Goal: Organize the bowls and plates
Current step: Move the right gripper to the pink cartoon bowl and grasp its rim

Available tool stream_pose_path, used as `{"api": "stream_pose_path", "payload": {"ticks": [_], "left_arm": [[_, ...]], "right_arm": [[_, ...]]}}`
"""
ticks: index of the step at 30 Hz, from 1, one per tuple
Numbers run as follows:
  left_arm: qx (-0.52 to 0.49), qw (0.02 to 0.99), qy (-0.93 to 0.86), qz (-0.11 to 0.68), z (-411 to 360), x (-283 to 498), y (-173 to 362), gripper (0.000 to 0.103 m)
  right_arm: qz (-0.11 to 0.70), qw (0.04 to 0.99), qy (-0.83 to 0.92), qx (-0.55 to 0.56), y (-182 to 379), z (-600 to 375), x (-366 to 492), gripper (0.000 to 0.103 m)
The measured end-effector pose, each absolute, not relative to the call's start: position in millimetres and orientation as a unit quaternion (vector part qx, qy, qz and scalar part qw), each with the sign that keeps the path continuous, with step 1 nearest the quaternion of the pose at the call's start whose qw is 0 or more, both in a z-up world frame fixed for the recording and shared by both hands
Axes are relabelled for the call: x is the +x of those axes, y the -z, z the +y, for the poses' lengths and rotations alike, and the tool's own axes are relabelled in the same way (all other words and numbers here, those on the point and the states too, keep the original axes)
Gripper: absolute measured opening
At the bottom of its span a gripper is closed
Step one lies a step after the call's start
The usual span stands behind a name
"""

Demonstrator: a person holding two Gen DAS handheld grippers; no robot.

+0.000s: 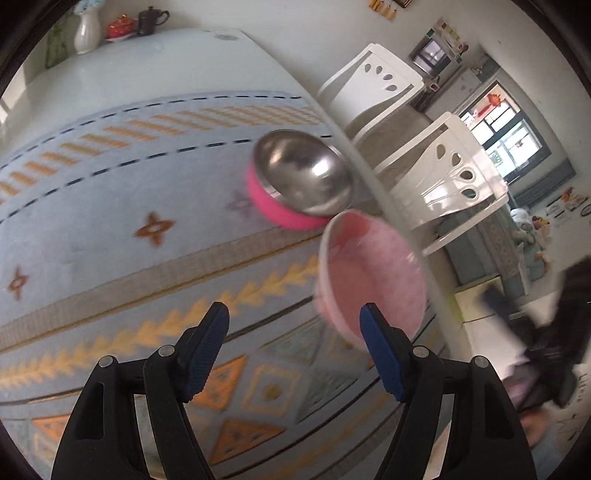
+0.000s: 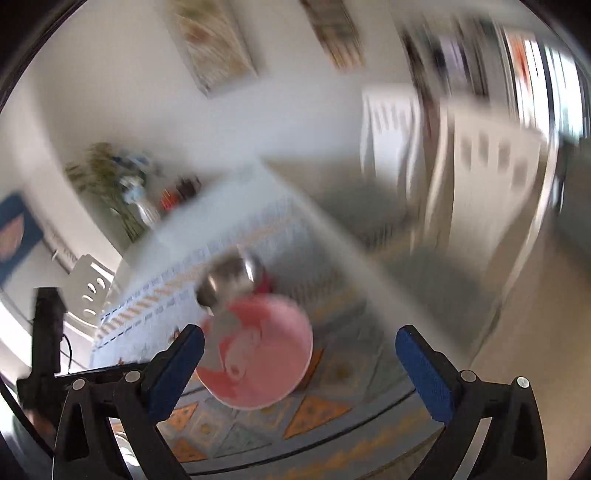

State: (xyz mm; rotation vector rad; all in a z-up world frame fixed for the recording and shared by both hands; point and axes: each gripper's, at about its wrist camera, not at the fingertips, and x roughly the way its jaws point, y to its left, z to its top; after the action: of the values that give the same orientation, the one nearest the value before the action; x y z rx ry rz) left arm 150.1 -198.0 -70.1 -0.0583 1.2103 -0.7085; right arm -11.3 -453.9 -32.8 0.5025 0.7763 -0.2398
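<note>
A steel bowl with a bright pink base (image 1: 301, 181) sits on the patterned blue tablecloth (image 1: 129, 221) near the table's right edge. A pale pink bowl (image 1: 373, 277) stands just in front of it, close to the same edge. My left gripper (image 1: 295, 325) is open and empty, above the cloth short of the pink bowl. In the blurred right wrist view the pink bowl (image 2: 258, 354) lies ahead with the steel bowl (image 2: 231, 280) behind it. My right gripper (image 2: 299, 354) is open and empty, raised above the table.
Two white plastic chairs (image 1: 443, 173) stand right of the table. A white vase (image 1: 86, 31), a red dish and a dark teapot (image 1: 149, 20) sit at the table's far end. A black stand (image 2: 46, 332) is at the left of the right wrist view.
</note>
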Motion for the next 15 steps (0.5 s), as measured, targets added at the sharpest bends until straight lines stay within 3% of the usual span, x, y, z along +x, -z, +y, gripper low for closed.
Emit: {"api": "stream_pose_path", "payload": {"ticks": [7,11,13,15], "left_arm": [[0.064,0.75,0.358,0.553,-259,160,79,0.069],[0.089,0.738,0.352,0.57,-286,170,90,0.056],[0.095,0.732,0.338,0.584,-292,172,97,0.045],[0.093,0.727,0.328,0.596,-294,170,106,0.039]], "right_arm": [[0.431,0.808,0.094,0.39,121,-482,16,0.103],[0.423,0.814,0.083,0.39,130,-486,25,0.103],[0.413,0.819,0.071,0.392,133,-486,27,0.094],[0.404,0.831,0.061,0.378,135,-486,30,0.084]]}}
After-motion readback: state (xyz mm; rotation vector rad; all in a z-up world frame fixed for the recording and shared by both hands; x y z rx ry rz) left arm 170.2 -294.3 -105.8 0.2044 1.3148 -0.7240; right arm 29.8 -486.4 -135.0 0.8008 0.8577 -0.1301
